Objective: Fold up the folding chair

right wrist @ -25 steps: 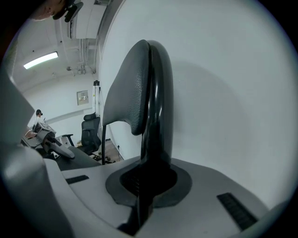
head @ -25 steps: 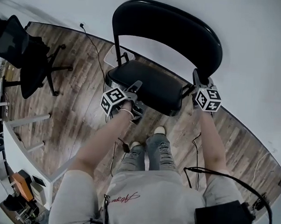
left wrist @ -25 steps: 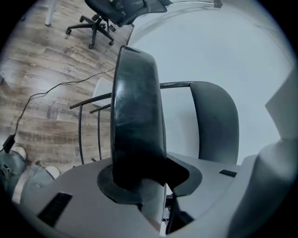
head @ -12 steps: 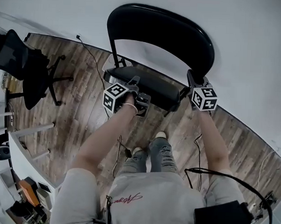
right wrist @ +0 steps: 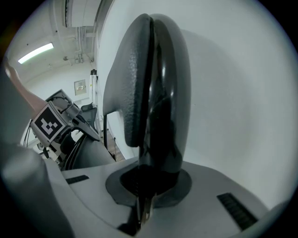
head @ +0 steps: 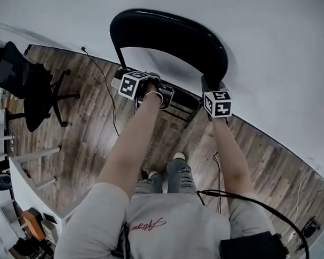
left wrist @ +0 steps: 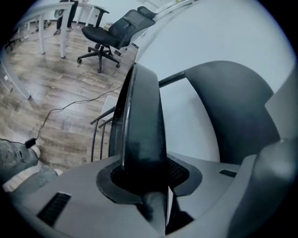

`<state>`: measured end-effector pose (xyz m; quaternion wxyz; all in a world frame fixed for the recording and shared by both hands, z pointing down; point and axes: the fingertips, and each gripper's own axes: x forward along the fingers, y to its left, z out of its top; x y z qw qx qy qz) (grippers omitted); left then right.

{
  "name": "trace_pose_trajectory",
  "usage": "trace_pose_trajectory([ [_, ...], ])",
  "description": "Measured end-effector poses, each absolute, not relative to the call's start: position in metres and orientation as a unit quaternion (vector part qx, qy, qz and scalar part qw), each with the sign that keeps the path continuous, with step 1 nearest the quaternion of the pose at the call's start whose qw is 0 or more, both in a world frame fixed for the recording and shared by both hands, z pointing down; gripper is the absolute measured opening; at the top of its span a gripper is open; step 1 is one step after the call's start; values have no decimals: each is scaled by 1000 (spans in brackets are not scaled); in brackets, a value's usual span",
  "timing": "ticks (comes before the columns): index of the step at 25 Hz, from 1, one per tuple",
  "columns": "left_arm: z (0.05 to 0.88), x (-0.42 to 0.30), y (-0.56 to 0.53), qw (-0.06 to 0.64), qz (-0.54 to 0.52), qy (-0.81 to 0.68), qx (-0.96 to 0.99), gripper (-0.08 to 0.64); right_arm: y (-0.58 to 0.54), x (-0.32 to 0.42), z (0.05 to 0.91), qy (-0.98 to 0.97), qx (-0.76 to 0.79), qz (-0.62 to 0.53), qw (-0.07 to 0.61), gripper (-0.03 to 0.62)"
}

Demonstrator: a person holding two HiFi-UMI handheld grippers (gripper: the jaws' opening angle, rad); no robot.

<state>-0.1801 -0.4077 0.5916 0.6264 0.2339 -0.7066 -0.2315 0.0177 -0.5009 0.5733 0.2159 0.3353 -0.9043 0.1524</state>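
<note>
Two grippers: both closed on parts of the black folding chair (head: 171, 38), one at each side.
Left gripper (head: 164, 93): clamps the front edge of the seat (left wrist: 142, 125), jaws held narrow with the padded edge pressed between them.
Right gripper (head: 208, 84): pinches the lower right end of the backrest (right wrist: 156, 83), jaws almost together on its thin edge.
Seat: tipped up steeply, close to the backrest, edge-on in the left gripper view.
Chair's place: on the wooden floor (head: 87, 128), close before the white wall (head: 278, 56), just beyond the person's shoe (head: 178, 155).
Frame tubes (left wrist: 92, 139): thin, dark, below the raised seat.
Off to the left: black office chair (head: 27, 85), well apart; thin cable (head: 103, 70) across the boards.
</note>
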Motion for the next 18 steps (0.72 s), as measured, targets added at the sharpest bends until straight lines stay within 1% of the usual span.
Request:
trace_pose_trajectory([
  [3, 595, -180, -413, 631, -174, -722, 225, 149, -503, 17, 574, -899, 343, 159, 219, 15],
  [7, 593, -173, -428, 637, -179, -717, 220, 149, -508, 21, 572, -897, 349, 158, 220, 15],
  [11, 592, -176, -443, 630, -185, -719, 227, 150, -512, 20, 570, -898, 350, 152, 219, 15],
  [18, 595, -174, -461, 622, -169, -725, 241, 169, -515, 20, 569, -900, 347, 146, 220, 15],
])
